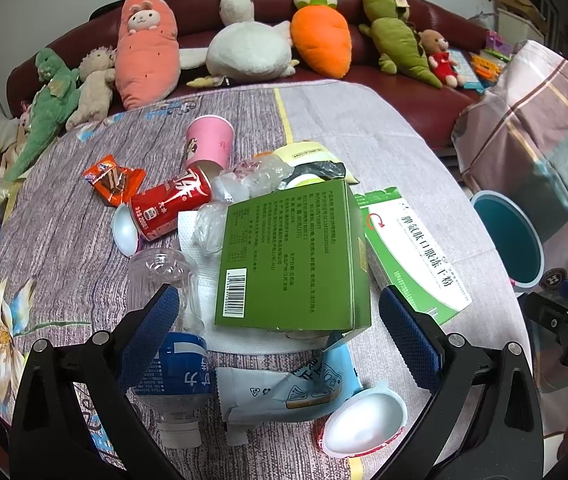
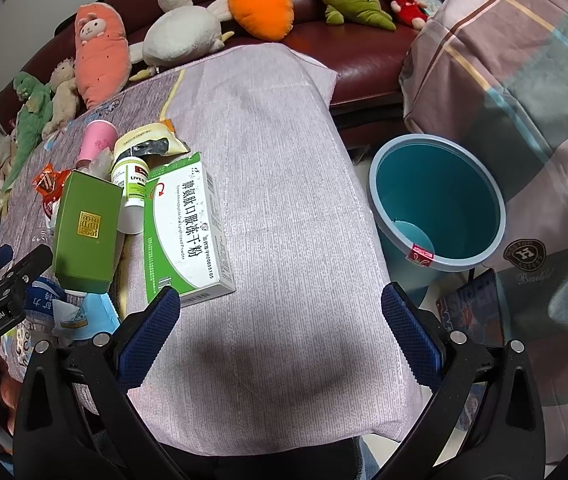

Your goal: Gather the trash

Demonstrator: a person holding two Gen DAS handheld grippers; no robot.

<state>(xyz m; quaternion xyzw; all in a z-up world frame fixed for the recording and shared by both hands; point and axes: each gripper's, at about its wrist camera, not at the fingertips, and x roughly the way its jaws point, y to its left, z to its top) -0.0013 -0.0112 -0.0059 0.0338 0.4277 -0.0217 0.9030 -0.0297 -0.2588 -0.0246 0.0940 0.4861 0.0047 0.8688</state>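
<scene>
Starting with both grippers (image 1: 279,320) (image 2: 279,320) wide open and empty, we judge the next move is closing on the green box (image 1: 292,256) at frame centre for the bin (image 2: 436,200).

Heaped on the left half of the cloth-covered worktop (image 2: 284,200): tall green cardboard box (image 1: 292,256) at the middle, white-and-green flat medicine carton (image 1: 412,252) just right of it, red drink can (image 1: 171,204) and pink paper cup (image 1: 209,140) behind left. Round blue plastic bin (image 2: 436,200) on the floor, right of the worktop. Plush toys (image 1: 243,48) lined along the sofa behind.
</scene>
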